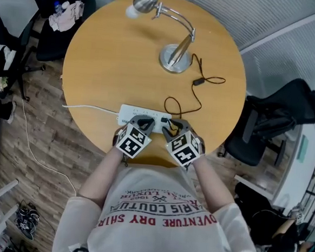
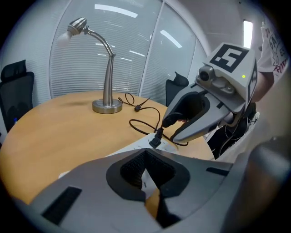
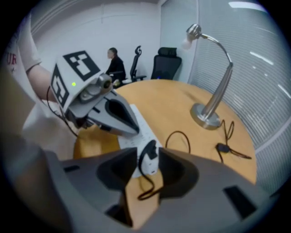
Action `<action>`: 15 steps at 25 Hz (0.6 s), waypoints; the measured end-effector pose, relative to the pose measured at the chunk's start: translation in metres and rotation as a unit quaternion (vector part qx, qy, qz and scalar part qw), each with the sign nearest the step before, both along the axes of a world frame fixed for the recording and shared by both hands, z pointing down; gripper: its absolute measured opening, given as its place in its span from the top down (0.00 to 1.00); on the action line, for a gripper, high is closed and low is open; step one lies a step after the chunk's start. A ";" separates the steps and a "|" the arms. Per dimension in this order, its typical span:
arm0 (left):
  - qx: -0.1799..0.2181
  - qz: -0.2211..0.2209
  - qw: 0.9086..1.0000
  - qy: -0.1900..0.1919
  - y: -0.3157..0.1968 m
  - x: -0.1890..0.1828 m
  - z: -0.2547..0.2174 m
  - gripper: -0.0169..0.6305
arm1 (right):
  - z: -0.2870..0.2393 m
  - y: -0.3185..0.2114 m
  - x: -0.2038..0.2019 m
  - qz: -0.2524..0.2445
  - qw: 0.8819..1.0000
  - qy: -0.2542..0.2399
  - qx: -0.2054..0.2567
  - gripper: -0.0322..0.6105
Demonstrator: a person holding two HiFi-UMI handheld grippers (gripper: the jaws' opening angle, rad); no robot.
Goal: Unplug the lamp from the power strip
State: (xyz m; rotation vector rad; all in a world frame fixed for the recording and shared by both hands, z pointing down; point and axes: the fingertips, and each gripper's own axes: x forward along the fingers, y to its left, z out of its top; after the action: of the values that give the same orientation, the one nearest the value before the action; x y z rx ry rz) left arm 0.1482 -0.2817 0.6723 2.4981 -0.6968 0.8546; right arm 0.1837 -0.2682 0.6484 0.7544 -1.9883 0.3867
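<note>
A silver desk lamp (image 1: 174, 56) stands at the far side of the round wooden table (image 1: 108, 64). Its black cord (image 1: 198, 101) runs past an inline switch (image 1: 198, 81) to a plug (image 3: 150, 164) in the white power strip (image 1: 130, 113) at the near edge. My right gripper (image 3: 148, 152) is open, with the plug standing between its jaws and seated in the strip. My left gripper (image 1: 142, 121) lies over the strip just left of the plug. Its tips look closed together, and the strip (image 2: 136, 146) shows beyond them.
The strip's white cable (image 1: 88, 107) leads left off the table and down to the wood floor. Black office chairs stand to the right (image 1: 288, 117) and to the far left (image 1: 56, 28). A person sits far off by more chairs (image 3: 116, 63). The table's edge is right under both grippers.
</note>
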 end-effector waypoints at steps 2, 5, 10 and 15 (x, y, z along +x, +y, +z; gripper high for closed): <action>0.005 0.002 1.000 -0.016 -0.006 0.001 0.004 0.93 | 0.010 -0.005 -0.001 -0.020 0.999 0.025 -0.008 0.70; 0.007 0.016 0.999 -0.041 -0.005 0.004 0.010 0.93 | 0.022 -0.008 -0.003 -0.052 0.997 0.050 -0.020 0.70; 0.000 0.044 0.997 -0.071 -0.002 0.005 0.016 0.93 | 0.031 -0.010 -0.003 -0.083 0.993 0.081 -0.035 0.78; -0.019 0.060 0.996 -0.067 0.001 0.005 0.015 0.93 | 0.036 -0.008 -0.004 -0.116 0.988 0.099 -0.040 0.80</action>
State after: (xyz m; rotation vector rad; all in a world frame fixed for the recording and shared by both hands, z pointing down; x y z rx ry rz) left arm 0.1535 -0.2808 0.6873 2.4861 -0.5716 1.0765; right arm 0.1796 -0.2767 0.6843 0.4851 -1.8369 0.2425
